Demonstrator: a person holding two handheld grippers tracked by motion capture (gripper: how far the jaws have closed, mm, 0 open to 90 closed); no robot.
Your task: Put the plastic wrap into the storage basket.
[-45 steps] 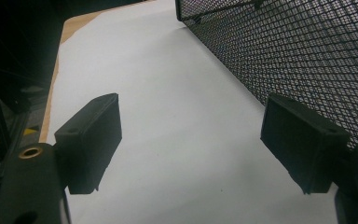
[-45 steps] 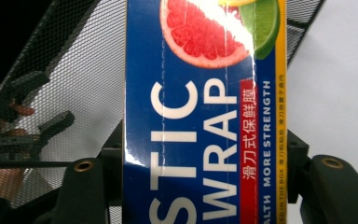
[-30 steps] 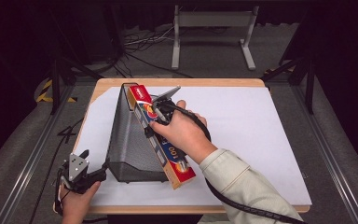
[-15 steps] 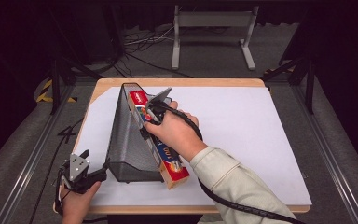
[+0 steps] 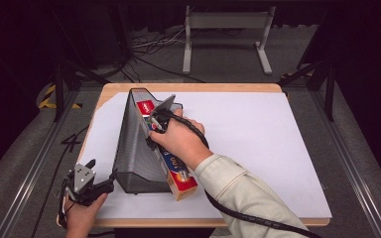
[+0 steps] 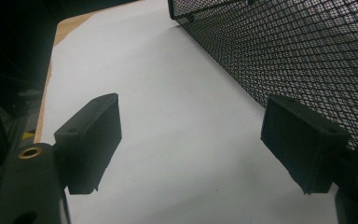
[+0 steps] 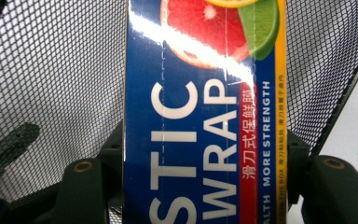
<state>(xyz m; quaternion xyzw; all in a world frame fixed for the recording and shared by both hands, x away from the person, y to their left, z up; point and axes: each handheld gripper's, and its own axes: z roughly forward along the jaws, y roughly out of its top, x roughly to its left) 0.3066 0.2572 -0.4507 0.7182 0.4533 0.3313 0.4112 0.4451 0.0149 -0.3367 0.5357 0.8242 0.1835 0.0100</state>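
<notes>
one white sheet (image 5: pixel 258 144) covers the wooden table (image 5: pixel 188 88); near its left edge, the right gripper (image 5: pixel 155 130) clamps a plastic wrap box (image 5: pixel 179 179) inside a mesh file holder (image 5: pixel 131 148); the left gripper (image 5: pixel 92 184) gapes at the front-left corner, cables (image 5: pixel 149 47) on the dark floor.

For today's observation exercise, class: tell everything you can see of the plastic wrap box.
The plastic wrap box is a long, narrow carton, glossy blue with a yellow edge, a red end, white lettering reading "WRAP" and a picture of cut citrus. It lies lengthways in the black mesh file holder, its far end inside, its near end sticking out over the white table cover. The right gripper is shut on its sides.
</notes>
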